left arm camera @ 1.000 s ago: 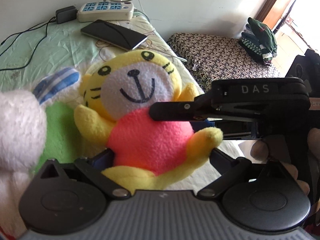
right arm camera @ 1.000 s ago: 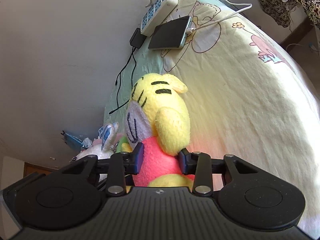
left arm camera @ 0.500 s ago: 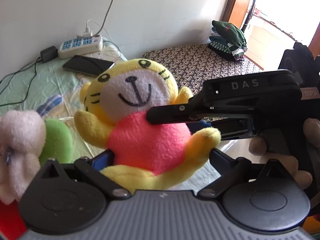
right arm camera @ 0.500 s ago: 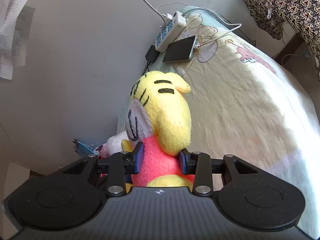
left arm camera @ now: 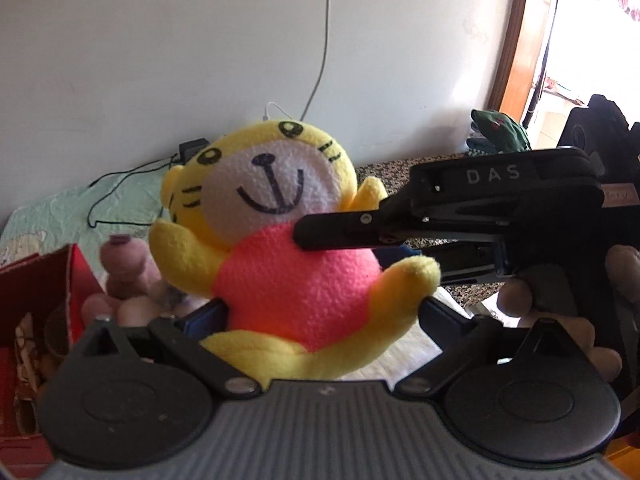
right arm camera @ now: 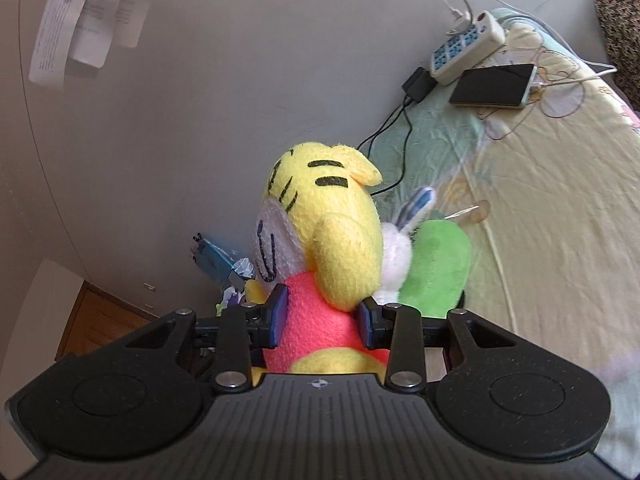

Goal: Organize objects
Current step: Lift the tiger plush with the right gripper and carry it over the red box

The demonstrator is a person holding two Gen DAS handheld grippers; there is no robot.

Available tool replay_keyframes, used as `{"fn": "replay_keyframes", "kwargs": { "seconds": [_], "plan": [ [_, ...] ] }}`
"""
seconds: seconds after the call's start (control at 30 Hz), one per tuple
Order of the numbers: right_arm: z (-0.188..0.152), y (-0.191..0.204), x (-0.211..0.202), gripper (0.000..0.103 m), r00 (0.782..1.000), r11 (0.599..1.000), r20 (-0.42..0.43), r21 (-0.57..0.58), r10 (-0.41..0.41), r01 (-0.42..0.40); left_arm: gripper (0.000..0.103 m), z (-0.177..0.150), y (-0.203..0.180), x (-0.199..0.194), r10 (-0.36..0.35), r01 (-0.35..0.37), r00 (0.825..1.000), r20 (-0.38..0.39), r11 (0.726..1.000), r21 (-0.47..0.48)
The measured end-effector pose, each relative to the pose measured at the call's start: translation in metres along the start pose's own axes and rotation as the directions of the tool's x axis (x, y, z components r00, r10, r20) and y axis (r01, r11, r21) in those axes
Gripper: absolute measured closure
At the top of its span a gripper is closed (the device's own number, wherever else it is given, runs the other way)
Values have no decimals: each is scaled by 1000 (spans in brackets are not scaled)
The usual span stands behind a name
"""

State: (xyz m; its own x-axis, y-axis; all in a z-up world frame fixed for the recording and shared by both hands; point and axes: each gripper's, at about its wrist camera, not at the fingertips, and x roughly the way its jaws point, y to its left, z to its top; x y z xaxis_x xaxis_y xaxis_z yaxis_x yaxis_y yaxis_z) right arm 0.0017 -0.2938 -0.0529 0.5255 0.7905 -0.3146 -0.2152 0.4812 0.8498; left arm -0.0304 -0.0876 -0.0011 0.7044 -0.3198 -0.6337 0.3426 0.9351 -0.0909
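The bed [right arm camera: 560, 208], under a pale sheet with cartoon prints, fills the right side of the right wrist view and runs up to a grey wall [right arm camera: 200, 100]. Near its far corner by the wall lie a white power strip [right arm camera: 466, 46], a dark phone [right arm camera: 493, 86] just beside it and a black adapter [right arm camera: 418, 84] with cables trailing along the wall edge.

The yellow plush tiger [left arm camera: 288, 240] is held in the air above the bed by both grippers at once. The right gripper [right arm camera: 322, 318] comes in from the toy's side, its two blue-padded fingers [right arm camera: 277, 316] clenched on the pink belly, one pad on the front and one on the back, squeezing the fabric in. The left gripper [left arm camera: 320, 316] faces the toy's front with its fingers spread wide at either side of the toy's lower body; whether they press on it I cannot tell, since the plush hides the tips.

The left wrist view alone shows the tiger's smiling face, the right gripper's black body marked DAS, the person's hand [left arm camera: 560, 308] wrapped round its handle, a red box [left arm camera: 44, 292] at the left and a pinkish plush [left arm camera: 124, 272] beside it. The right wrist view alone shows a green and white plush [right arm camera: 432, 264] lying on the bed just behind the tiger, and papers [right arm camera: 80, 12] hanging on the wall.
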Motion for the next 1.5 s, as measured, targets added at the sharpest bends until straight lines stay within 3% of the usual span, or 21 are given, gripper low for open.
{"fn": "replay_keyframes", "kwargs": {
  "seconds": [0.33, 0.63, 0.83, 0.97, 1.17, 1.4, 1.5],
  "plan": [
    [-41, 73, 80, 65, 1000, 999, -14, -33, -24, 23, 4, -16, 101, -61, 5, -2, 999, 46, 998, -56],
    [-70, 102, 149, 66, 987, 986, 2, -52, -160, 160, 4, -37, 175, -68, -26, 27, 1000, 9, 997, -75],
    [-86, 120, 179, 69, 955, 945, 45, -135, -294, 297, 4, -55, 220, -65, -67, 64, 997, -27, 991, -114],
    [-95, 130, 196, 71, 928, 907, 63, -194, -368, 373, 4, -59, 227, -53, -71, 64, 996, -52, 990, -130],
    [-110, 135, 224, 72, 868, 821, 89, -292, -488, 492, 7, -70, 230, -38, -26, 15, 993, -112, 995, -101],
    [-115, 139, 242, 71, 811, 744, 80, -355, -579, 566, 8, -78, 238, -39, -15, 1, 992, -127, 993, -114],
    [-114, 138, 244, 72, 808, 741, 75, -357, -584, 568, 6, -77, 239, -36, -20, 2, 990, -140, 992, -129]
  ]
}}
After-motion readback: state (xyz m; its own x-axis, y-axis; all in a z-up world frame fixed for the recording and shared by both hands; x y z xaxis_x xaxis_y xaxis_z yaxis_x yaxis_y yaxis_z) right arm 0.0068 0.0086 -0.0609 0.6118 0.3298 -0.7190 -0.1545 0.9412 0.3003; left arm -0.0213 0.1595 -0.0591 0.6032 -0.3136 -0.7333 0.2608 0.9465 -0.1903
